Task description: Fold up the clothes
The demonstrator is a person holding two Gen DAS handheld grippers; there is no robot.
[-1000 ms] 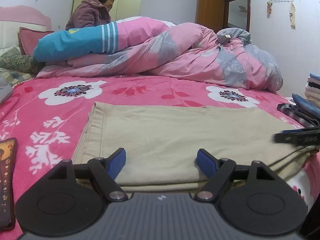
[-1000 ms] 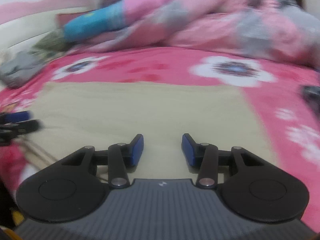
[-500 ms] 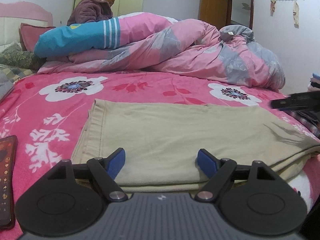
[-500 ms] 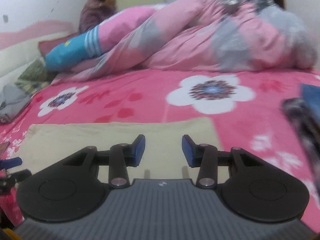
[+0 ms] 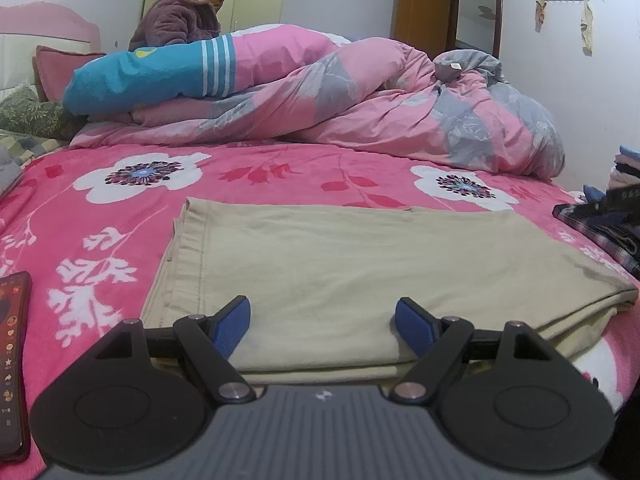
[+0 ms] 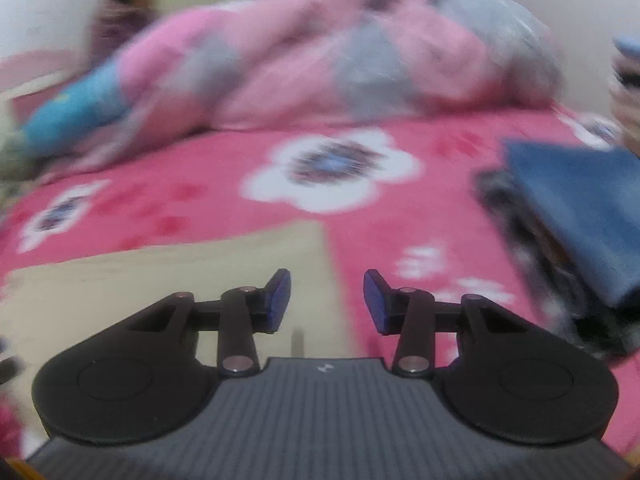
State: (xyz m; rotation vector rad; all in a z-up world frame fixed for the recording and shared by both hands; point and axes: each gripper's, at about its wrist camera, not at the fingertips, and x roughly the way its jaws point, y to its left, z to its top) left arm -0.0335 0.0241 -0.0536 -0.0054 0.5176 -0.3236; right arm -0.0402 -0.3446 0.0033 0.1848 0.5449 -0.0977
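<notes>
Left claw point(image 5: 322, 322) low over near edge of folded beige cloth point(image 5: 360, 256), jaws wide apart, nothing between. Right claw point(image 6: 327, 300) above cloth's right edge point(image 6: 180, 280), jaws part-open, empty; view blurred. Cloth flat on pink floral bed point(image 5: 280, 176). Phone point(image 5: 14, 360) at left. Folded clothes point(image 6: 580, 220) at right. Quilt heap point(image 5: 360, 100) beyond; person point(image 5: 180, 16) behind.

The left wrist view was sharp and evenly lit by soft indoor light, with only a faint shadow on the beige cloth point(image 5: 360, 264) at right and no glare. The right wrist view was smeared by motion blur, the quilt point(image 6: 320, 60) and the blue stack point(image 6: 576, 216) at right reduced to soft shapes. Both frames bowed at the edges and darkened in the corners.
</notes>
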